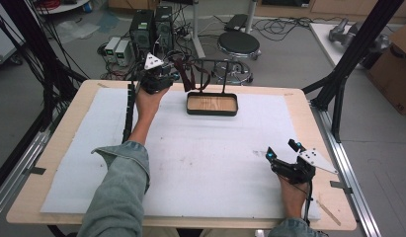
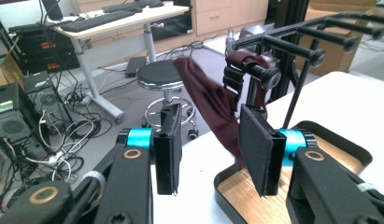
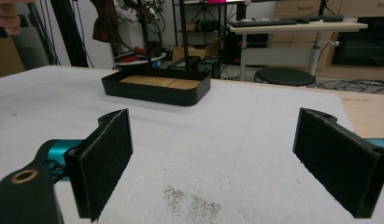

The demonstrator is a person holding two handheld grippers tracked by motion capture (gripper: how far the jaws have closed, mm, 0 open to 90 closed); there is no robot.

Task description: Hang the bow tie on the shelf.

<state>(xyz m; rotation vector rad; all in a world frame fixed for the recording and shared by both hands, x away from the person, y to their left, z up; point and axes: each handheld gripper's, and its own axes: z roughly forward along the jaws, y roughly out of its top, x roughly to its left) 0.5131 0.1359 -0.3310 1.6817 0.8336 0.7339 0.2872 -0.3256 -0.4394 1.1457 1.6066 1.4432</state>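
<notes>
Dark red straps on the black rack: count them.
1. A single dark red fabric strap hangs looped over the end peg of the black metal rack, above the black wood-bottomed tray, just beyond the left gripper. The other pegs are bare.

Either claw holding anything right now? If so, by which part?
Nothing is held. The left claw stands open by the dark red strap draped on the rack's peg, pads clear of it. The right claw is open over the white mat.
</notes>
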